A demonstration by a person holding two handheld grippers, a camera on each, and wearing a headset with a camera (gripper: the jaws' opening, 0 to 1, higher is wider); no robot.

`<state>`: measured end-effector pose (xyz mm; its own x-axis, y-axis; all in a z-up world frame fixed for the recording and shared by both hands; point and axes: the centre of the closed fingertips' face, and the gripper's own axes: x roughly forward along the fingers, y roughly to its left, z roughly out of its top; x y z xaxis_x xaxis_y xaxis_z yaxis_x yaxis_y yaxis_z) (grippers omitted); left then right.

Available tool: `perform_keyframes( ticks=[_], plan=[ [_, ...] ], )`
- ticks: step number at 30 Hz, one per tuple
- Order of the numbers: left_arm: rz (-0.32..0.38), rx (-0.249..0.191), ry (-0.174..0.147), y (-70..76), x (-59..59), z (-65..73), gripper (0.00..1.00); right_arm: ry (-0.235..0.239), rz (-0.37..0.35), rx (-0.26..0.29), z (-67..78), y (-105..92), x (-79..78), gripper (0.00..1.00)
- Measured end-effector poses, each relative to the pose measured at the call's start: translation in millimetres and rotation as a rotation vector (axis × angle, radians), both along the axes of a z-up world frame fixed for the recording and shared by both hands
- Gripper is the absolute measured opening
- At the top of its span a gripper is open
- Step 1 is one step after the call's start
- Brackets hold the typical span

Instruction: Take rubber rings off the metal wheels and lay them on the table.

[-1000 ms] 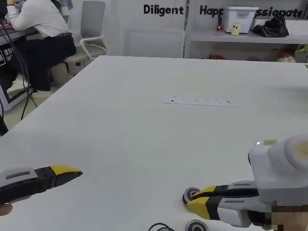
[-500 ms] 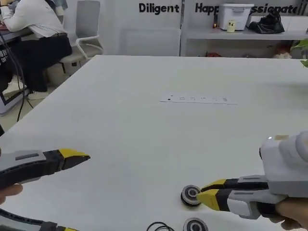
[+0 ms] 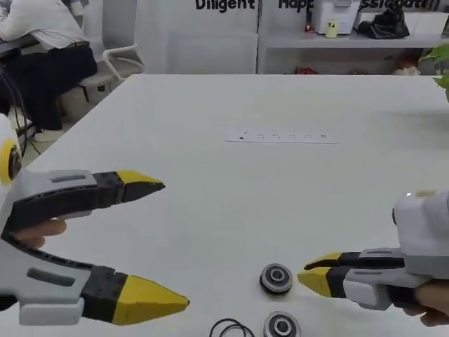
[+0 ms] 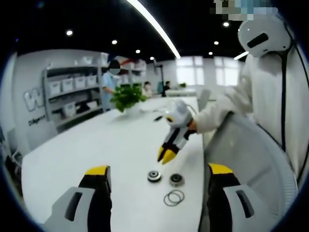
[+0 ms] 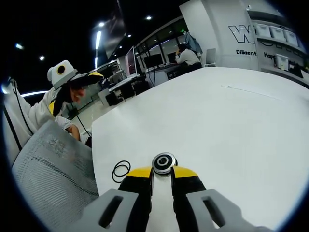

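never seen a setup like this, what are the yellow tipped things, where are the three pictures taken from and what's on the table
There is no robot: a person holds a two-jaw gripper in each hand. The head view comes from a headset camera; each round picture comes from a camera riding on one gripper. The left gripper has its jaws wide open. The right gripper has its jaws only slightly apart, tips just short of a metal wheel. A second wheel and two overlapping rubber rings lie on the white table. Neither gripper holds anything.
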<state>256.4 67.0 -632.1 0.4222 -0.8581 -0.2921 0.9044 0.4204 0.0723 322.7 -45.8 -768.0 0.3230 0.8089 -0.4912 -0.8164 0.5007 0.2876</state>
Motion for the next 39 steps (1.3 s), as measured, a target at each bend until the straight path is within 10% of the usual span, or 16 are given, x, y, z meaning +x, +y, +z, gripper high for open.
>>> perform_keyframes(
  ticks=[21,39],
  plan=[
    [-0.066,0.073,-0.097,-28.5,48.8,3.6,0.73,-0.052,0.119,-0.023,14.2,-7.5,-6.7,0.16],
    [-0.115,0.048,-0.042,-72.8,76.8,-44.6,0.63,-0.090,0.214,-0.101,-10.4,6.2,3.9,0.17]
  ],
)
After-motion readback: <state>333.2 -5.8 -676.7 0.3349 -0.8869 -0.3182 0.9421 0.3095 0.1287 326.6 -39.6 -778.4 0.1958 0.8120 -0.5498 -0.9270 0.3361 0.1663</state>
